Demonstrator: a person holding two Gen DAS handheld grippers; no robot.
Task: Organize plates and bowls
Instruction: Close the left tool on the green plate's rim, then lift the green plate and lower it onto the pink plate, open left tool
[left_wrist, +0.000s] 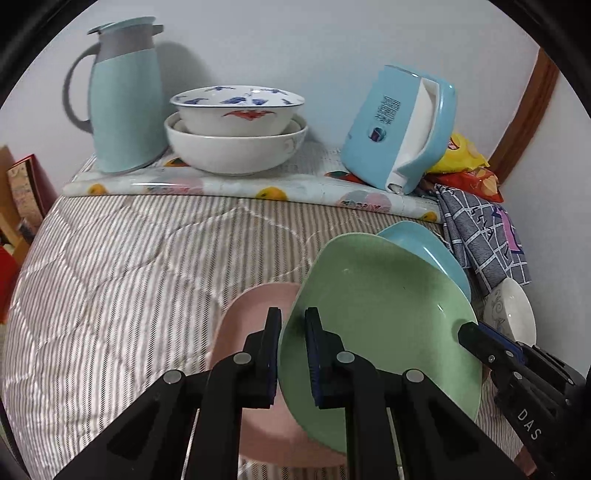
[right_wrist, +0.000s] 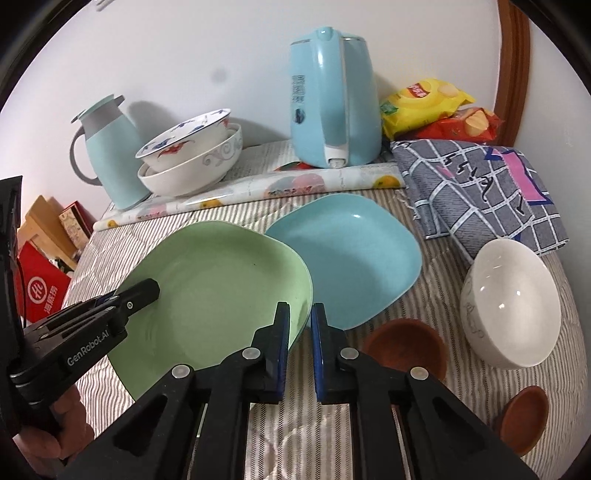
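Only the left wrist view shows the pink plate (left_wrist: 255, 314) under the tilted green plate (left_wrist: 376, 325), whose near rim the left gripper (left_wrist: 291, 354) clamps. Only the right wrist view shows two brown saucers (right_wrist: 406, 347). There the right gripper (right_wrist: 300, 350) pinches the green plate's glossy, rounded-square opposite rim, beside the blue plate (right_wrist: 351, 254).

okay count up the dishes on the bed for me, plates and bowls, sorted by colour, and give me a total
Green plate: 1
Blue plate: 1
Pink plate: 1
White bowls: 3, one loose, a plain one with a blue-flowered one nested in it
Brown small bowls: 2
Total: 8
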